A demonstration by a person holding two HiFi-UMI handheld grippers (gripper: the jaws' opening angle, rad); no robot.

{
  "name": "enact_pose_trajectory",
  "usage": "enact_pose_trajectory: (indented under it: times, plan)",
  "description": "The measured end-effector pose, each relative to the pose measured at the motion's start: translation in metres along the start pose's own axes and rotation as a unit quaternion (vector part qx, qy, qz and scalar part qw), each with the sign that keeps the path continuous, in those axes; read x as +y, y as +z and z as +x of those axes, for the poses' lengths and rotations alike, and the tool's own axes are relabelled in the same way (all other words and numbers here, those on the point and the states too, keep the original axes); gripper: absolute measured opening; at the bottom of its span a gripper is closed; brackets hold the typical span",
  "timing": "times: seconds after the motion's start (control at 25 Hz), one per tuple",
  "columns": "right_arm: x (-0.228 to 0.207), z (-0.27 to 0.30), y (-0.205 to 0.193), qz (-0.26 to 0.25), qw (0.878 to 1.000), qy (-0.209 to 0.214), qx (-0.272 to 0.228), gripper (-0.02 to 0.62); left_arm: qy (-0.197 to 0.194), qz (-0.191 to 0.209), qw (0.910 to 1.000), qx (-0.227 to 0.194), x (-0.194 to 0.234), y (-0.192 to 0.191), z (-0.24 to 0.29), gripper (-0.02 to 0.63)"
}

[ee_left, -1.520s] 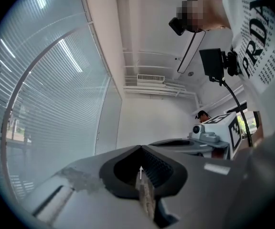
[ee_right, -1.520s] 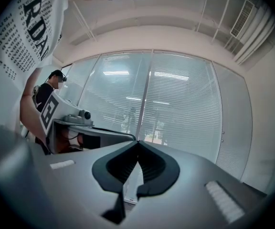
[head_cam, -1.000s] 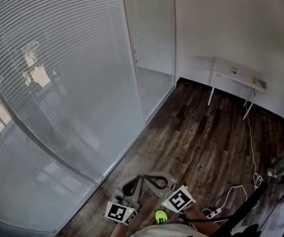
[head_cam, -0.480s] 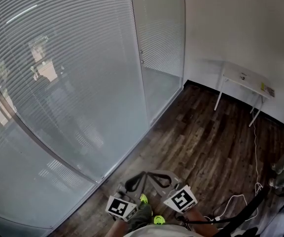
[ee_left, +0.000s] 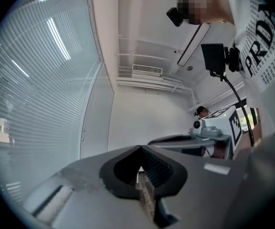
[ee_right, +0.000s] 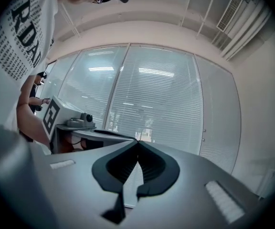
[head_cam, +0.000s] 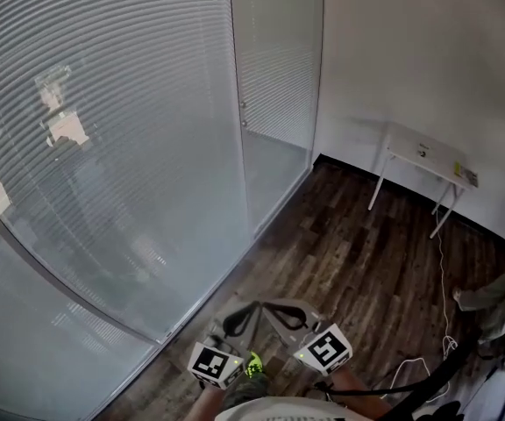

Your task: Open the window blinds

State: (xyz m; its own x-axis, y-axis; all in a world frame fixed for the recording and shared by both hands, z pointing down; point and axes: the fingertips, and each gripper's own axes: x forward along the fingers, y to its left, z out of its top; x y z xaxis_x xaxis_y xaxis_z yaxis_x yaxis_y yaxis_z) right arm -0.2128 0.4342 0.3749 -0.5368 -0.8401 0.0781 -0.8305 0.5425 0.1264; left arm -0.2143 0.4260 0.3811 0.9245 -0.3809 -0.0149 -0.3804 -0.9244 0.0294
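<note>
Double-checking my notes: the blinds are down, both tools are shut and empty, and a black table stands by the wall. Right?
Not quite. The head view shows the table is white, not black. The rest holds: the blinds are down, and the left tool and right tool are shut and empty.

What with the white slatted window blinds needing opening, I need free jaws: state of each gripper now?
Left grey two-jaw gripper: shut, holding nothing.
Right grey two-jaw gripper: shut, holding nothing.
</note>
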Motion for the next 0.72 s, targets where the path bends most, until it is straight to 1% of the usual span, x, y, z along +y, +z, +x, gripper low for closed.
enact_pose_trajectory:
  times: [0.12, 0.28, 0.4, 0.44, 0.56, 0.64, 0.72]
  plan:
    - [-0.020, 0.024, 0.003, -0.009, 1.000, 0.003, 0.002, 0.008, 0.001, -0.005, 0.9999, -0.011, 0.028, 0.005, 0.015, -0.008]
    - [-0.040, 0.052, 0.011, -0.025, 1.000, 0.010, 0.000, 0.008, -0.003, 0.010, 0.9999, -0.006, 0.058, 0.008, 0.029, -0.008]
    - [-0.051, 0.076, 0.015, -0.036, 0.999, 0.007, -0.002, 0.008, 0.004, -0.007, 0.9993, -0.035, 0.081, 0.022, 0.034, -0.008]
    - [-0.057, 0.085, 0.016, -0.039, 0.999, 0.005, 0.000, 0.008, 0.003, -0.008, 0.9993, -0.037, 0.090, 0.023, 0.037, -0.008]
    - [-0.079, 0.103, 0.013, -0.039, 0.999, 0.000, 0.004, 0.008, -0.006, 0.005, 0.9997, -0.023, 0.109, 0.016, 0.054, -0.008]
    - [-0.095, 0.109, 0.008, -0.042, 0.999, -0.002, 0.004, 0.008, -0.008, 0.009, 0.9996, -0.027, 0.120, 0.015, 0.069, -0.008]
    - [-0.114, 0.125, 0.004, -0.043, 0.999, -0.007, 0.006, 0.008, -0.003, 0.006, 0.9993, -0.036, 0.139, 0.018, 0.085, -0.008]
